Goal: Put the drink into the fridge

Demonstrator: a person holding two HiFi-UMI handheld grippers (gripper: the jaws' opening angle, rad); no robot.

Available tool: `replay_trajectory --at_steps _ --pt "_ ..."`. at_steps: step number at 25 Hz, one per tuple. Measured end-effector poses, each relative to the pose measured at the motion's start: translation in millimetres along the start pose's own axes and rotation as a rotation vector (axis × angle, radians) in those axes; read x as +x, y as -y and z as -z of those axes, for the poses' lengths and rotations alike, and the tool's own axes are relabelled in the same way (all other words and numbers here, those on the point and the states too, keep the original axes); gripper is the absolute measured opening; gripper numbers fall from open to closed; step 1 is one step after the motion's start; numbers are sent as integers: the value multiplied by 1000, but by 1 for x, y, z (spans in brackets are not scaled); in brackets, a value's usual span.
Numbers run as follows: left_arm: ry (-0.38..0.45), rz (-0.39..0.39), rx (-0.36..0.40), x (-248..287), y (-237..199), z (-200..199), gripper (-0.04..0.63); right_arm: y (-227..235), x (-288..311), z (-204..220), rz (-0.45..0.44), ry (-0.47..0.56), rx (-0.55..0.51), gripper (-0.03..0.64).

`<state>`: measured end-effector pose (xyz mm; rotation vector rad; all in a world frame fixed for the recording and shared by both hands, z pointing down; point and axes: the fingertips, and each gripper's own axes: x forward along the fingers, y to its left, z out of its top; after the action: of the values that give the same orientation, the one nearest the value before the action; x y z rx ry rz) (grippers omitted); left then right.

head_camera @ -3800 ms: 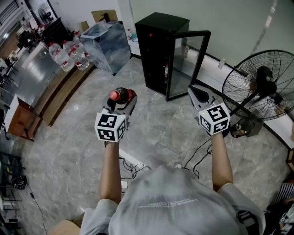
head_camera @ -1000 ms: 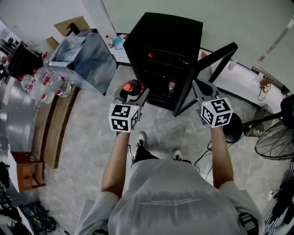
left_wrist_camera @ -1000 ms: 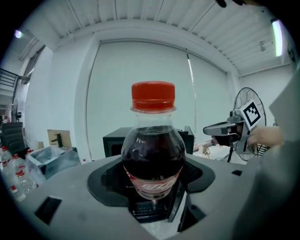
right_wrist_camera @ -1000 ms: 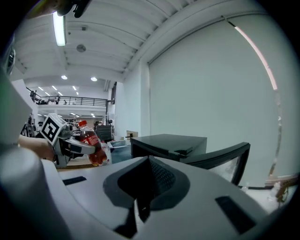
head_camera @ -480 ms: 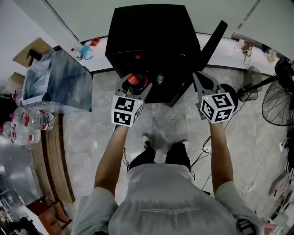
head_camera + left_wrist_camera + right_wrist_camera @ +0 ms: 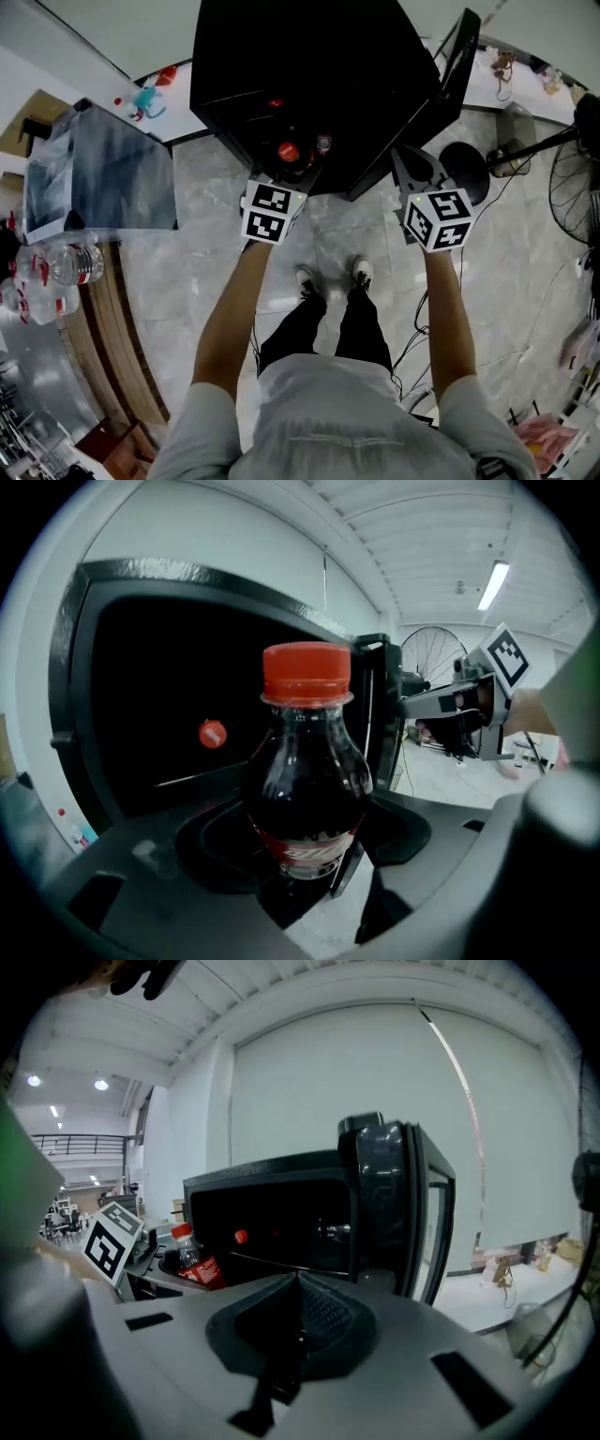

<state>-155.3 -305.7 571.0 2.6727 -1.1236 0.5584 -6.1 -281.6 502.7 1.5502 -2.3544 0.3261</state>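
The left gripper grasps an upright red-capped cola bottle, the open black fridge just beyond its jaws; the right gripper is clenched, empty.

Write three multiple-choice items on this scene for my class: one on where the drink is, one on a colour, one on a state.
1. Where is the cola bottle?
A. Lying on the floor.
B. Between the jaws of the left gripper.
C. Standing on a fridge shelf.

2. What colour is the bottle's cap?
A. Blue.
B. Green.
C. Red.

3. How is the door of the fridge?
A. Open.
B. Shut.
C. Taken off.

Answers:
1 B: the left gripper view shows the jaws clamped on the bottle's lower body.
2 C: the cap shows bright red above the dark drink.
3 A: the door stands swung out, and the dark inside of the fridge is exposed.
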Motion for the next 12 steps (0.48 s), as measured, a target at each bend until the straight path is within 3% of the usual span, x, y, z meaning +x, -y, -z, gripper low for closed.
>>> replay_trajectory --at_steps 12 --pt "-62 -34 -7 84 -44 65 304 6 45 57 26 2 89 0"
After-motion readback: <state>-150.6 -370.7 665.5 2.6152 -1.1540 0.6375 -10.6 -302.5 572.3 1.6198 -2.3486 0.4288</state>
